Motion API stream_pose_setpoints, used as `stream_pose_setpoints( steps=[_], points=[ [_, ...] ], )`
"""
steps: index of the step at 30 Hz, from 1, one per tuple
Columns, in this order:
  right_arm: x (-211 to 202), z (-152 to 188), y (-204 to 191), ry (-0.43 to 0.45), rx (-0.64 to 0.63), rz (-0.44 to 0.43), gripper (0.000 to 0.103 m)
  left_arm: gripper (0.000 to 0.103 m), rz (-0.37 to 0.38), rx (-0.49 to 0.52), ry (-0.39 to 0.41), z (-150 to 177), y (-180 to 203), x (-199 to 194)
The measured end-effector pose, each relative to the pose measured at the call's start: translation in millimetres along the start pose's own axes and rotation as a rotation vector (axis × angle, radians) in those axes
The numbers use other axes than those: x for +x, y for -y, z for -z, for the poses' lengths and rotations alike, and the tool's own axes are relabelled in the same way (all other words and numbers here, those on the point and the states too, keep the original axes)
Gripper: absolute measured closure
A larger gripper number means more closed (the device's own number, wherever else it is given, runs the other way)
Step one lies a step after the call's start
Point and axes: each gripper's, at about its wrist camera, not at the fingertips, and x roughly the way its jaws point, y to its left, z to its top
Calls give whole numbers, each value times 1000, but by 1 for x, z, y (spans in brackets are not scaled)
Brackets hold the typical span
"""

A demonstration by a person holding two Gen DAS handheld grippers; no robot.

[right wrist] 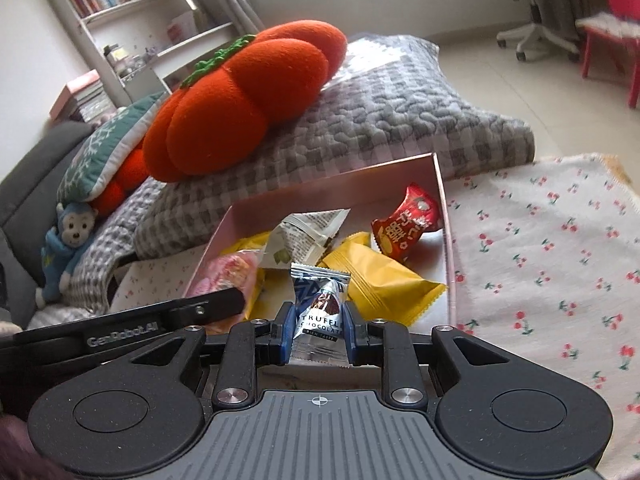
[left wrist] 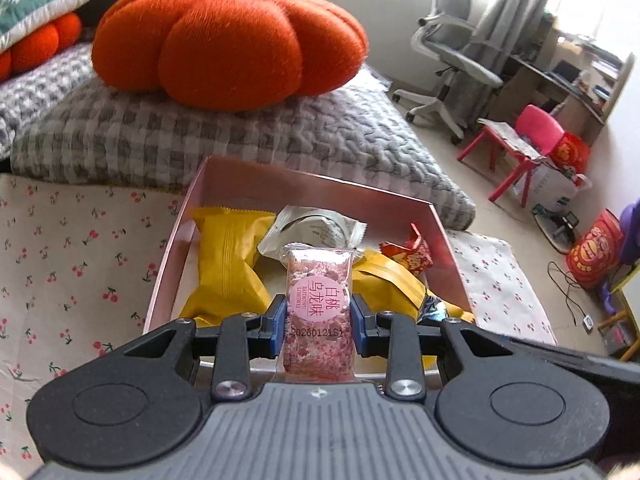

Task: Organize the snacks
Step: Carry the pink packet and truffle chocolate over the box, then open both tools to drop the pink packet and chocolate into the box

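Note:
My left gripper (left wrist: pixel 319 318) is shut on a pink peach-oolong snack bar (left wrist: pixel 319 300) and holds it over the near edge of a pink box (left wrist: pixel 320 188). The box holds yellow packets (left wrist: pixel 228 260), a silver-white packet (left wrist: pixel 312 228) and a red candy (left wrist: pixel 410 252). My right gripper (right wrist: pixel 319 334) is shut on a truffle chocolate packet (right wrist: pixel 320 312) over the near side of the same box (right wrist: pixel 340 184). The pink bar (right wrist: pixel 232 276) and the left gripper's arm (right wrist: pixel 160 320) show at the left of the right wrist view, with a yellow packet (right wrist: pixel 384 280) and red candy (right wrist: pixel 404 228) beyond.
The box sits on a cherry-print cloth (left wrist: pixel 72 264). Behind it lie a grey checked quilt (left wrist: pixel 248 136) and an orange pumpkin cushion (left wrist: pixel 228 40). An office chair (left wrist: pixel 452 56) and red child's table (left wrist: pixel 508 148) stand on the floor at the right.

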Motion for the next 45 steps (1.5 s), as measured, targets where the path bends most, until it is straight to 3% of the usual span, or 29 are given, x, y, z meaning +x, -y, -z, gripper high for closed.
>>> stream_pose_setpoints(
  steps=[8,13,26,32,39,45],
  points=[
    [19,0,-7,-39,-20,-8,80,73,-14,-53,-30,-7,-11,18],
    [26,1,-11,-43,-63,38,80,73,-16,-77,-45,-5,-14,28],
    [24,-3,6,-6,-50,111,80,73,-4,-25,-41,-4,-4,36],
    [17,-6,8,-5,-29,108,74,67,16,-11,-23,-4,-3,29],
    [3,-9,4,9,-28,105,55,52,7,24,-16,-2,-1,16],
    [-15,-9,-1,22,-36,105,45,44,8,32,-15,4,-3,2]
  ],
)
